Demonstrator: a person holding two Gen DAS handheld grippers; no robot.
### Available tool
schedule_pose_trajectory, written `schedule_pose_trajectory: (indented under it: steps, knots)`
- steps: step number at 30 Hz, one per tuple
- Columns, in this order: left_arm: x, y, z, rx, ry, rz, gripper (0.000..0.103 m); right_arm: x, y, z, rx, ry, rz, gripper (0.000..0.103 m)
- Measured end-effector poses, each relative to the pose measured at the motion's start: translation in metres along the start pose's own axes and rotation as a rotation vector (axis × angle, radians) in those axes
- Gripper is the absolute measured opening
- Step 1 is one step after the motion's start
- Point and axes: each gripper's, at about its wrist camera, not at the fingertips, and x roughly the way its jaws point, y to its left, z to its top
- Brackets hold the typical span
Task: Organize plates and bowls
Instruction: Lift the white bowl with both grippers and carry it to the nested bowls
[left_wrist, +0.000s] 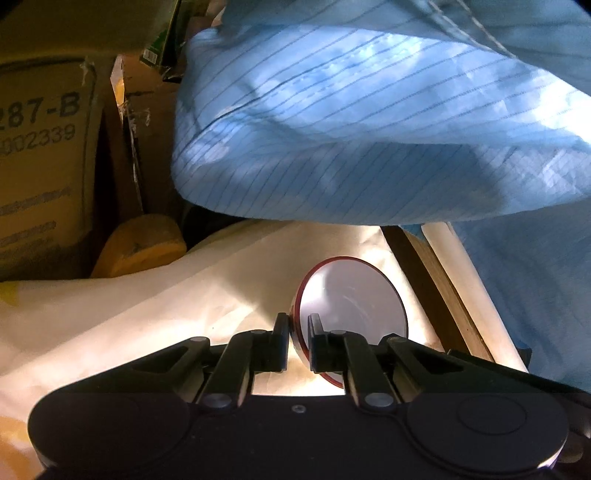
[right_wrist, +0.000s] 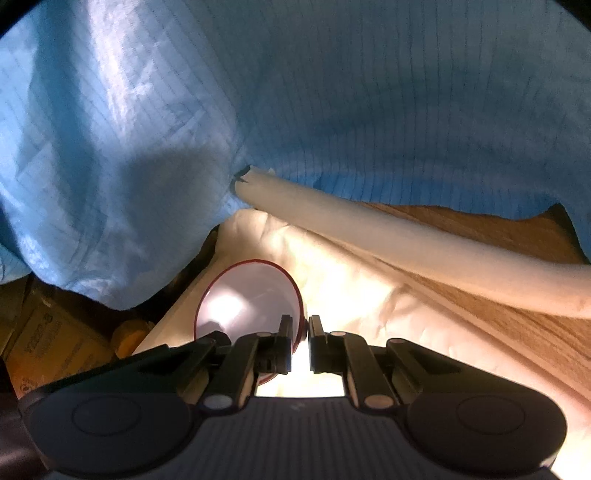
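A red-rimmed bowl (left_wrist: 354, 295) with a pale grey inside stands tilted on edge over the cream cloth (left_wrist: 147, 314) in the left wrist view. My left gripper (left_wrist: 299, 328) is shut on its left rim. In the right wrist view a similar red-rimmed bowl (right_wrist: 247, 295) leans to the left of my right gripper (right_wrist: 306, 330), which is shut on its right rim. Neither view shows the other gripper.
A person's blue striped garment (left_wrist: 351, 110) hangs close above and fills most of the right wrist view (right_wrist: 332, 92). Cardboard boxes (left_wrist: 40, 147) and a yellow round object (left_wrist: 144, 243) stand at the left. A white foam tube (right_wrist: 406, 240) crosses a wooden surface (right_wrist: 498, 229).
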Motion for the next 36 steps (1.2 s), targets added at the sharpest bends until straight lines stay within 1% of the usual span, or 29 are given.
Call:
schedule_pose_trajectory:
  steps: [9, 15, 21, 22, 27, 31, 36]
  knots:
    - [-0.015, -0.001, -0.008, 0.037, 0.022, -0.017, 0.009, -0.014, 0.0, -0.013, 0.004, -0.002, -0.011, 0.009]
    - [-0.032, -0.007, -0.017, 0.081, 0.033, -0.061, 0.009, -0.038, -0.004, -0.029, 0.021, -0.032, -0.031, 0.009]
    - [-0.058, -0.024, -0.031, 0.138, 0.039, -0.116, 0.009, -0.077, -0.016, -0.048, 0.052, -0.085, -0.049, 0.009]
    - [-0.064, -0.033, -0.035, 0.147, 0.04, -0.125, 0.009, -0.083, -0.018, -0.052, 0.058, -0.094, -0.053, 0.009]
    - [-0.083, -0.052, -0.053, 0.195, 0.048, -0.171, 0.009, -0.117, -0.026, -0.067, 0.088, -0.147, -0.073, 0.009]
    - [-0.098, -0.064, -0.064, 0.242, 0.052, -0.215, 0.009, -0.152, -0.036, -0.081, 0.116, -0.19, -0.081, 0.009]
    - [-0.117, -0.078, -0.082, 0.304, 0.079, -0.265, 0.009, -0.189, -0.046, -0.103, 0.131, -0.224, -0.098, 0.01]
